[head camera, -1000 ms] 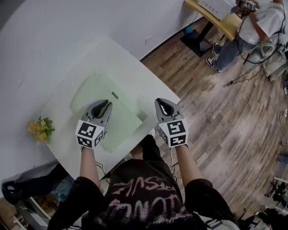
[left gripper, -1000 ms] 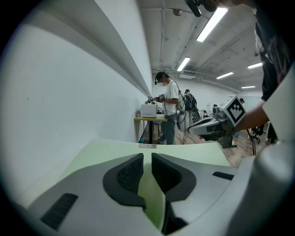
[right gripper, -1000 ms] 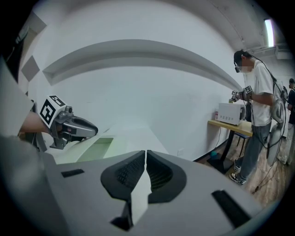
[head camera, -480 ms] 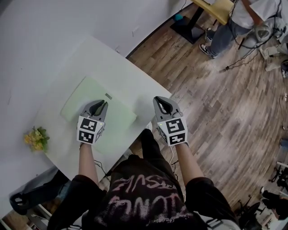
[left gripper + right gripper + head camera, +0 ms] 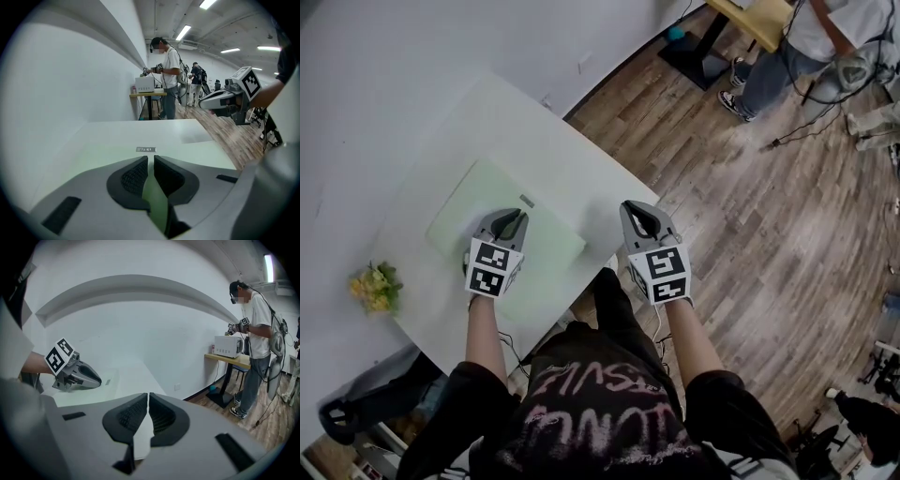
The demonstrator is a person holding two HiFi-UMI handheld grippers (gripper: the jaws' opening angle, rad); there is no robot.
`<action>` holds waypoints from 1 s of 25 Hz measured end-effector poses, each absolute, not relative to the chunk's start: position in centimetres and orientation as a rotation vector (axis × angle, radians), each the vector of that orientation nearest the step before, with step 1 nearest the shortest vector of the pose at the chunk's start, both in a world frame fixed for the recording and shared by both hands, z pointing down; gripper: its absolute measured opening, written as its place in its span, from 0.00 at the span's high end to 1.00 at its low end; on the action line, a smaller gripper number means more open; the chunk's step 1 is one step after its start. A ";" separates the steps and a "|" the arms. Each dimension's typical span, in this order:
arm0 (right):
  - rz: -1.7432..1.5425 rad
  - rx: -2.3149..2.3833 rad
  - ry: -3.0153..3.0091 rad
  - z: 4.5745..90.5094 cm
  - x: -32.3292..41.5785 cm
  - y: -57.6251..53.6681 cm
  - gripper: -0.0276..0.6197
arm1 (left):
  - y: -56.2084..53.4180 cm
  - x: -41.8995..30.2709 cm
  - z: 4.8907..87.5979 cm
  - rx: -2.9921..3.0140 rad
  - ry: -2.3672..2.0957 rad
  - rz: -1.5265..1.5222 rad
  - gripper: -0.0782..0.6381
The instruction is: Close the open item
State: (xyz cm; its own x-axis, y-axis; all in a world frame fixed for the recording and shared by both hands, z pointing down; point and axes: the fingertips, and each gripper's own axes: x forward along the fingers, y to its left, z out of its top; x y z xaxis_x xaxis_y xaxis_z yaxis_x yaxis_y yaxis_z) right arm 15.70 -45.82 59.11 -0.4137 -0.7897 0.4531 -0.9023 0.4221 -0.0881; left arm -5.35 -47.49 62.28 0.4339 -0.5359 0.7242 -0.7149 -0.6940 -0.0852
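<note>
Hovering over green folder (image 5: 473,202), left gripper (image 5: 515,217) closed, empty; right gripper (image 5: 636,208) likewise.

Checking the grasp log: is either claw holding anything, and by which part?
Nothing is held. The left claw, over the pale green flat item, and the right claw both have their jaws together with nothing between them.

A white desk (image 5: 516,122) stands against a plain white wall (image 5: 412,47) on a grey-brown wood-plank floor (image 5: 769,244). Farther along the wall is a yellow-topped side table (image 5: 759,14). Strip lights (image 5: 183,32) glow on the ceiling.
</note>
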 end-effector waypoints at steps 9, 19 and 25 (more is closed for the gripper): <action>0.422 1.410 -2.385 57.4 12.9 -46.0 0.91 | -46.8 -5.5 61.1 2.566 -1.101 1.147 0.83; 0.340 1.263 -2.479 54.5 5.7 -45.4 0.92 | -44.3 -11.9 56.4 2.494 -1.355 0.909 0.84; 0.277 1.114 -2.564 52.4 -1.6 -44.5 0.92 | -41.0 -18.3 53.7 2.413 -1.535 0.809 0.87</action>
State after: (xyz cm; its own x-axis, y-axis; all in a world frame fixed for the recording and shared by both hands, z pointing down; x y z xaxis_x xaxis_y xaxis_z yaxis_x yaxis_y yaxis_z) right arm -1.56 -44.50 52.40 -0.6396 -0.6718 0.3736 -0.7361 0.6753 -0.0460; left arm -18.25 -41.01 53.73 0.3232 -0.7869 0.5257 -0.8786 -0.4559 -0.1422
